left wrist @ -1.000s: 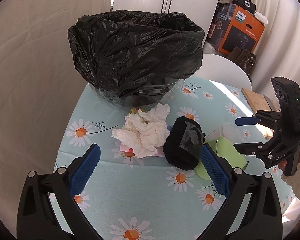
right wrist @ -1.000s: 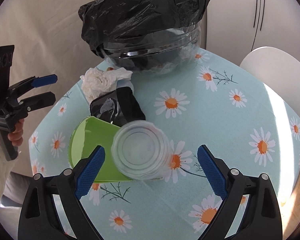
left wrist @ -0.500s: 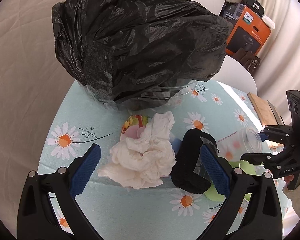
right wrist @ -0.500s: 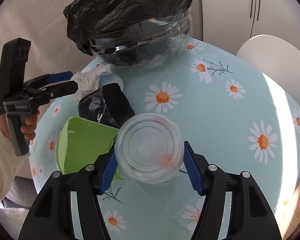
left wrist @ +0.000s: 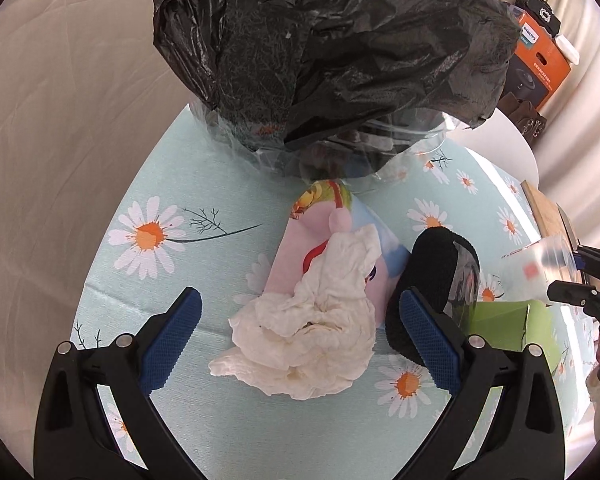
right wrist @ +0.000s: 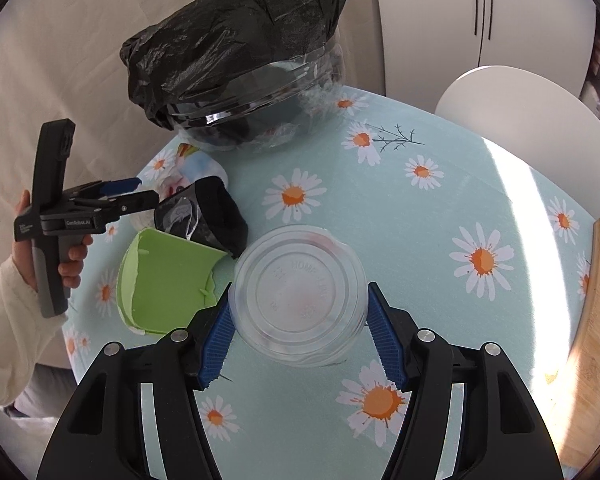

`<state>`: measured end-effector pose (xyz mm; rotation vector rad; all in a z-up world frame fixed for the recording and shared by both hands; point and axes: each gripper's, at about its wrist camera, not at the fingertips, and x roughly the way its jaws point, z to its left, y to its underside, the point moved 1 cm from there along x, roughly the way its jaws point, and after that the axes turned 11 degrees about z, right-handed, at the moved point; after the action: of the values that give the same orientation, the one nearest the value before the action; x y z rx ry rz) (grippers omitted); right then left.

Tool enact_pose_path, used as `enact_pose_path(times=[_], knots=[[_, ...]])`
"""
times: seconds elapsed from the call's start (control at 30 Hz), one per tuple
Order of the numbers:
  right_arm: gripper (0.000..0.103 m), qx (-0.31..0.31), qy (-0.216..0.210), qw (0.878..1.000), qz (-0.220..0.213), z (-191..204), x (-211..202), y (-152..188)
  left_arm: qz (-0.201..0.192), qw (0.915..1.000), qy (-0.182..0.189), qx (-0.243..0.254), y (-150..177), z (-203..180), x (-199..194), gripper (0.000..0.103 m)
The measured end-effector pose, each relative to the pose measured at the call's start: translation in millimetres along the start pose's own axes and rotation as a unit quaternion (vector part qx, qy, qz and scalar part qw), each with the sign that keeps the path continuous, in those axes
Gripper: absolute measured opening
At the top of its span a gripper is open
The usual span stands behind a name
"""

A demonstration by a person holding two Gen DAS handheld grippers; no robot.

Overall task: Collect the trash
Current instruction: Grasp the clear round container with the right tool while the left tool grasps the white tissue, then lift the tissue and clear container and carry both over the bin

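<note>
My left gripper (left wrist: 300, 336) is open, its fingers on either side of a crumpled white tissue (left wrist: 312, 340) that lies on a pink printed wrapper (left wrist: 320, 232). A black cup-like wrapper (left wrist: 436, 276) lies just right of it. My right gripper (right wrist: 298, 340) is shut on a clear plastic cup (right wrist: 300, 296) and holds it above the table; the cup also shows in the left wrist view (left wrist: 536, 260). A clear bin lined with a black bag (left wrist: 332, 48) stands at the back of the table; it also shows in the right wrist view (right wrist: 240, 64).
A broken green plastic container (right wrist: 168, 280) lies beside the black wrapper. The round table has a daisy-print cloth (right wrist: 420, 220). A wooden board (right wrist: 592, 340) lies at the right edge. A white chair (right wrist: 528, 116) and an orange box (left wrist: 540, 60) stand behind.
My left gripper moved forward and down until its open fingers straddle the tissue. My right gripper closed on the clear cup and lifted it off the table.
</note>
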<state>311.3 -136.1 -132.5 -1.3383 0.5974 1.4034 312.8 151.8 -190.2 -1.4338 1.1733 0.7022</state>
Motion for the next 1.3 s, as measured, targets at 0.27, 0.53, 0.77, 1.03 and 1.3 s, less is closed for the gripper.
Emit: enact_pose_path(times=[0.27, 0.53, 0.77, 1.03, 1.3], knots=[[0.059, -0.009, 0.013, 1.000, -0.001, 8, -8, 11, 0.024, 0.9988, 0.043, -0.005, 13, 7, 1, 0.044], [0.059, -0.013, 0.012, 1.000, -0.025, 17, -31, 25, 0.011, 0.9998, 0.001, 0.014, 31, 1, -35, 0.044], [0.059, -0.014, 0.010, 0.998, -0.057, 27, -56, 37, -0.010, 0.9989, -0.024, 0.040, 46, -11, -76, 0.044], [0.059, -0.017, 0.011, 0.996, -0.090, 37, -81, 52, -0.023, 0.9946, -0.037, 0.094, 60, -37, -115, 0.045], [0.059, -0.007, 0.002, 0.994, -0.112, 44, -95, 69, -0.019, 0.9881, -0.045, 0.146, 69, -65, -132, 0.045]])
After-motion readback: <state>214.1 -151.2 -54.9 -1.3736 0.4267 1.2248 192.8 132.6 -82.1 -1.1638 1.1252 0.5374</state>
